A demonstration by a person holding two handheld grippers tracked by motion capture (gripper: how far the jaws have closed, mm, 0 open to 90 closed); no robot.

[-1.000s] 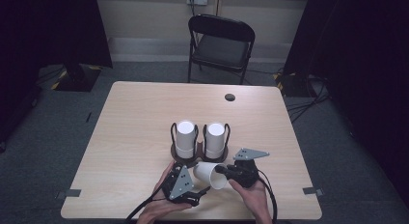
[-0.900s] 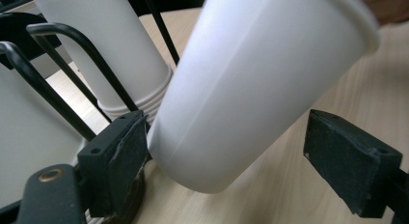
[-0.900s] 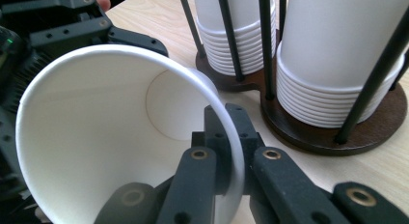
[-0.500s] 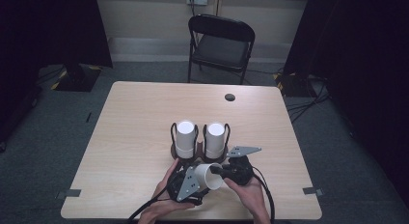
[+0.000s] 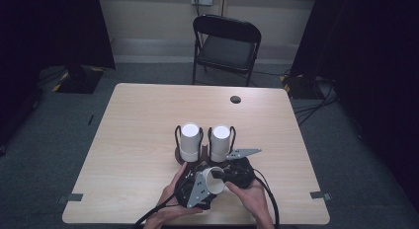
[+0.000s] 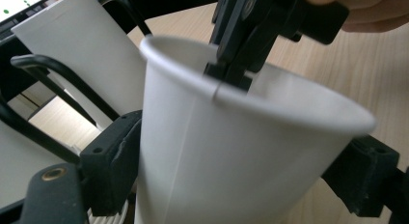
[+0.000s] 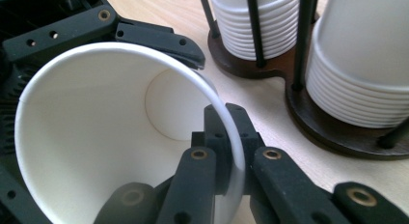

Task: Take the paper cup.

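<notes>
The plain white paper cup [image 5: 211, 181] lies tilted, rim pinched by the right gripper [image 5: 223, 177], left gripper [image 5: 197, 185] jaws wide around it.

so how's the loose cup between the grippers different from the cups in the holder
The loose cup is a single cup lying tilted, its open mouth showing; the holder's cups are nested in two stacks, bottoms up. The loose cup is pinched at its rim by the right gripper, with the left gripper jaws either side of its wall; the stacked cups sit untouched inside black wire posts. All are plain white paper cups.
</notes>
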